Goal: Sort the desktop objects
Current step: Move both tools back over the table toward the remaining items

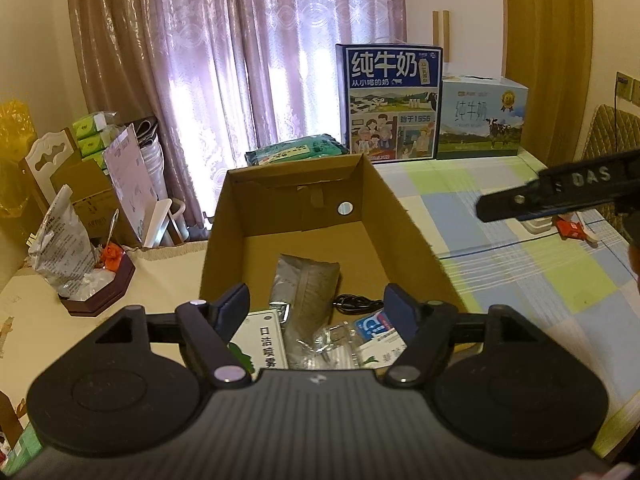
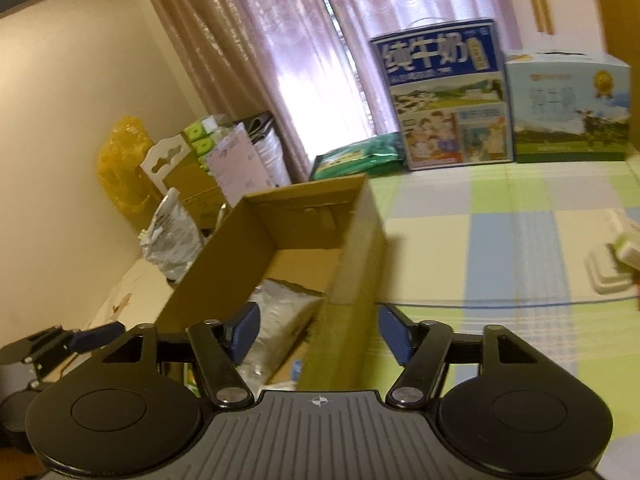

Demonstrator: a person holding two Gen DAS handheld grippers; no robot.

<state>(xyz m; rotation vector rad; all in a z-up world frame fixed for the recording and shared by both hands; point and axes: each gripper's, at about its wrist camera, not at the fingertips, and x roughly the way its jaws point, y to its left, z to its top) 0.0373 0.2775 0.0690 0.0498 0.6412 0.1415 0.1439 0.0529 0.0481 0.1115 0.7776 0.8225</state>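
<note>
An open cardboard box (image 1: 384, 200) stands on the table and holds a grey foil packet (image 1: 308, 288), a black cable (image 1: 356, 303), a white spray box (image 1: 264, 340), a clear wrapper (image 1: 336, 340) and a blue-white box (image 1: 376, 330). My left gripper (image 1: 318, 308) hovers open over the box's near end, nothing between its fingers. In the right wrist view my right gripper (image 2: 318, 330) is open and empty, straddling the box's right wall (image 2: 352, 264). The grey packet (image 2: 280, 312) shows inside. The right gripper's side (image 1: 560, 192) also appears at the left view's right edge.
Two milk cartons (image 1: 394, 102) (image 1: 480, 118) and a green pack (image 1: 296, 152) stand at the back. A white item (image 2: 612, 272) and a red thing (image 1: 570, 230) lie on the checked cloth (image 1: 520, 272) at right. A silver bag (image 1: 60, 256) in a dark tray sits left.
</note>
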